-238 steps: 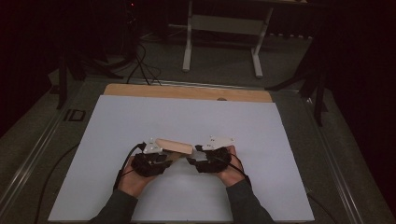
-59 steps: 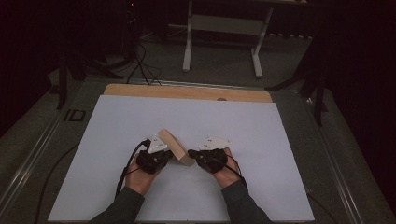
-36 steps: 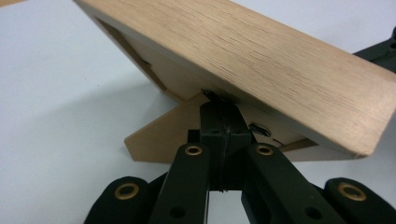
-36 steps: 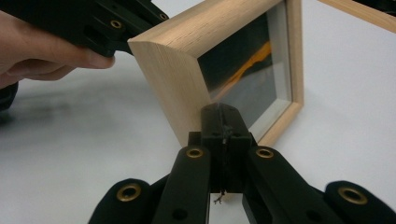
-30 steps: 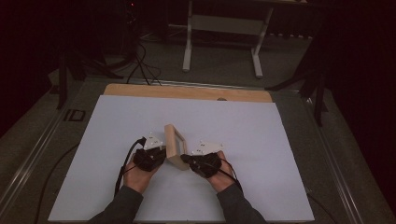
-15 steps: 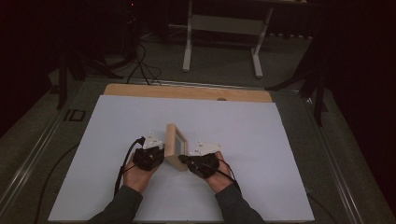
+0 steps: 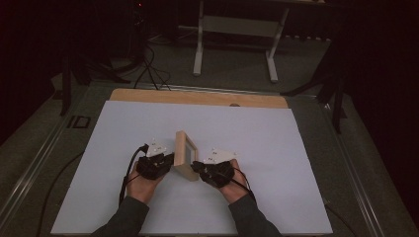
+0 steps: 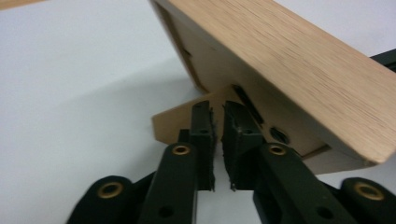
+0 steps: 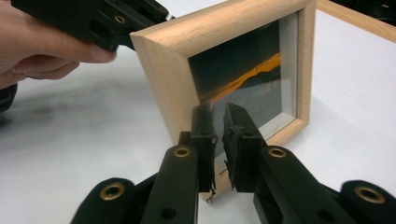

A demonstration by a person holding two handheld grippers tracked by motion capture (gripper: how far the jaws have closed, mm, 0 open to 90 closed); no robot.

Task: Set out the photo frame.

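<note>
**Framed picture propped mid-table**

Stands tilted: wooden photo frame (image 7: 185, 154), between left gripper (image 8: 216, 135) at 9 o'clock and right gripper (image 9: 217, 140) at 3. Jaws nearly closed; grasp uncertain. Rigid, light, glass-fronted, likely fragile. Best held by wood edges.

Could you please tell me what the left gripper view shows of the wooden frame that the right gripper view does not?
The left gripper view shows the light wooden picture frame from behind: its plain wood edge, its backing, and a thin tan stand flap, on which the left gripper is closed.

The right gripper view shows the frame's front: the glass pane over a dark picture with an orange streak, and the right gripper nearly closed before the frame's lower edge.

Both show the frame raised on edge, leaning, on the white table surface.
</note>
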